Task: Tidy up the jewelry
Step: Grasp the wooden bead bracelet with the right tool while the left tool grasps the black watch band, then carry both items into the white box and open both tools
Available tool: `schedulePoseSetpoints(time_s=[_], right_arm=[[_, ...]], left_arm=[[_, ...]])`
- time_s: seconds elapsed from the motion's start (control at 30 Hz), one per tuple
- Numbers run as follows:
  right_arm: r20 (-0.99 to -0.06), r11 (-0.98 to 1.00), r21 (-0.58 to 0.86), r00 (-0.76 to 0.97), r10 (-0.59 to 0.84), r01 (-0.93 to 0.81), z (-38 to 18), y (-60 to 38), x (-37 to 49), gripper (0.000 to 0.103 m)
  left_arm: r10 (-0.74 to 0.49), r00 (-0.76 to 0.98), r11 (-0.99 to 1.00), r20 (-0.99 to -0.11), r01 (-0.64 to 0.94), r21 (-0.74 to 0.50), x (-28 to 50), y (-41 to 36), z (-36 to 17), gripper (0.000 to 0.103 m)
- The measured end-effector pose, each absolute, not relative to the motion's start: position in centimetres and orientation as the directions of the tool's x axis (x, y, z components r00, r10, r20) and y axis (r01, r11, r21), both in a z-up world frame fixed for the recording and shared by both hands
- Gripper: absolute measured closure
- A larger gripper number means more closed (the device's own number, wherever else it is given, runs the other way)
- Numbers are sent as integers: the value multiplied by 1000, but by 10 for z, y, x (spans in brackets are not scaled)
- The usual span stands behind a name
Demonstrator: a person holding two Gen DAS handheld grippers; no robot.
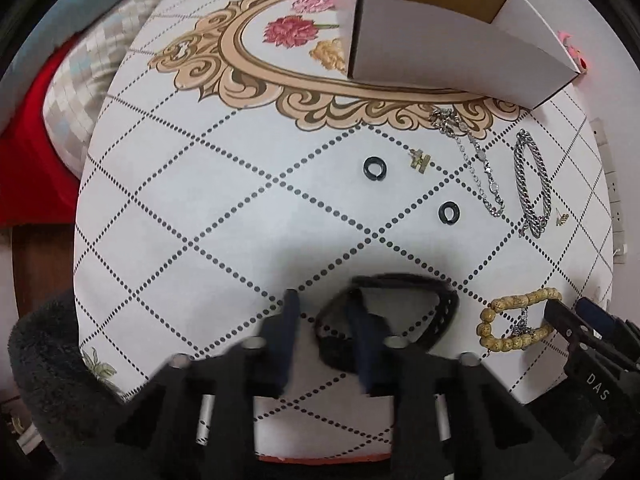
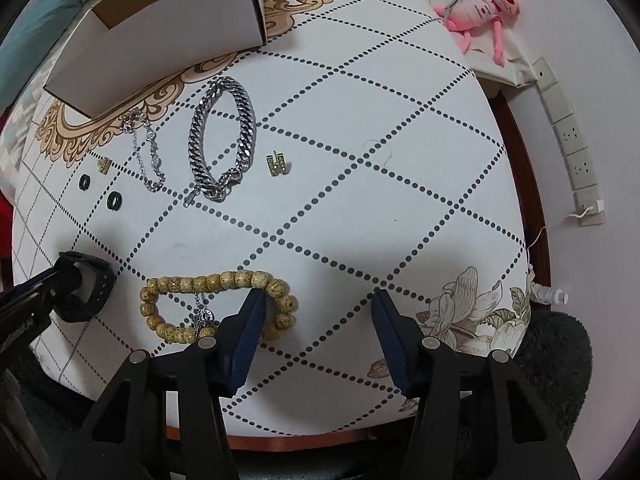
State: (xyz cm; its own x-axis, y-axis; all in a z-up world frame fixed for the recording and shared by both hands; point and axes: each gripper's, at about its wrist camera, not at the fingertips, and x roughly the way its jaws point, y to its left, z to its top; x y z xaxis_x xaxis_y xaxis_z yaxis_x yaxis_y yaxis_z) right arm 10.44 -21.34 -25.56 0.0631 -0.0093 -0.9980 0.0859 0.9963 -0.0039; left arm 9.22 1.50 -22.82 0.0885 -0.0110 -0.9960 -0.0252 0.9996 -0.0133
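My left gripper (image 1: 324, 308) is open, its right finger inside the loop of a black band bracelet (image 1: 444, 312), which also shows in the right wrist view (image 2: 96, 284). My right gripper (image 2: 318, 304) is open; its left finger rests over the right end of a tan bead bracelet (image 2: 184, 284). On the patterned tabletop lie a thick silver chain bracelet (image 2: 240, 120), a thin silver chain (image 2: 148, 152), two black rings (image 1: 375, 167) (image 1: 449, 213) and two gold H-shaped earrings (image 2: 277, 163) (image 1: 420, 160). An open white box (image 1: 440, 40) stands at the far edge.
A pink plush toy (image 2: 480, 8) lies on a cloth beyond the table's right corner. Wall sockets (image 2: 572, 136) run along the right. A red and checkered cushion (image 1: 72, 92) sits left of the table.
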Motion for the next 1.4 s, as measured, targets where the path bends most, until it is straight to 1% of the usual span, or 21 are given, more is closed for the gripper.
schedulePoseSetpoints(time_s=[0.03,0.1,0.13,0.17,0.2,0.23,0.27,0.4,0.6,0.73,0.8,0.9,0.93,1.0,1.03,1.07,1.1,1.17,1.33,1.4], right_arm=[[-998,997,-4,68,-10,82,-255,-213,103,48],[-997,997,-3,79,-9,77,-252,-208,102,56],[-996,997,-3,86,-9,71,-251,-206,101,67],[-996,998,-5,90,-11,69,-250,-203,102,82],[-995,998,-7,94,-13,65,-249,-200,102,89],[-995,998,-10,97,-16,62,-248,-198,101,93],[-995,998,-4,102,-11,66,-248,-197,101,93],[-990,993,85,117,76,77,-244,-196,96,94],[-966,979,190,192,174,68,-212,-197,88,94],[-946,974,224,249,210,30,-186,-195,90,94],[-937,972,236,268,223,17,-175,-195,93,94],[-930,972,233,290,224,-4,-166,-198,102,94],[-930,974,228,295,221,-10,-165,-197,102,94],[-930,975,223,299,216,-11,-167,-201,105,94],[-930,975,221,298,213,-9,-168,-202,105,94],[-932,976,220,297,210,0,-172,-204,104,94],[-933,976,220,293,207,9,-176,-207,105,94],[-934,973,228,289,210,28,-182,-211,103,94],[-940,967,244,265,217,74,-199,-221,99,94],[-943,967,241,256,213,84,-203,-222,98,94]], left_arm=[[-11,93,1000,-996,-26,-14,94,16,-230,92],[-15,105,1000,-994,-26,-18,93,16,-228,93],[-15,108,1000,-994,-24,-18,91,17,-228,94],[-13,114,1000,-993,-20,-16,89,18,-229,95],[-12,119,1000,-993,-17,-14,88,19,-229,95],[-9,128,1000,-992,-15,-11,85,20,-229,98],[-9,130,1000,-992,-14,-11,86,19,-224,100],[-12,165,1000,-986,-14,-15,76,19,-209,101],[-31,225,999,-974,-18,-36,67,17,-189,101],[-58,252,998,-966,-23,-66,69,13,-177,101],[-102,259,994,-960,-9,-108,67,13,-170,101],[-132,286,991,-949,13,-134,81,4,-177,98],[-132,289,991,-948,25,-130,85,2,-179,94],[-125,249,992,-960,65,-112,89,-2,-191,78],[-122,235,991,-964,81,-106,90,-3,-196,63],[-115,225,990,-968,103,-94,92,-5,-202,57],[-116,224,988,-968,125,-90,93,-6,-206,57],[-117,221,986,-968,146,-86,97,-7,-211,52],[-90,163,978,-983,203,-56,107,-18,-232,52],[-77,185,972,-980,234,-32,109,-25,-235,51]])
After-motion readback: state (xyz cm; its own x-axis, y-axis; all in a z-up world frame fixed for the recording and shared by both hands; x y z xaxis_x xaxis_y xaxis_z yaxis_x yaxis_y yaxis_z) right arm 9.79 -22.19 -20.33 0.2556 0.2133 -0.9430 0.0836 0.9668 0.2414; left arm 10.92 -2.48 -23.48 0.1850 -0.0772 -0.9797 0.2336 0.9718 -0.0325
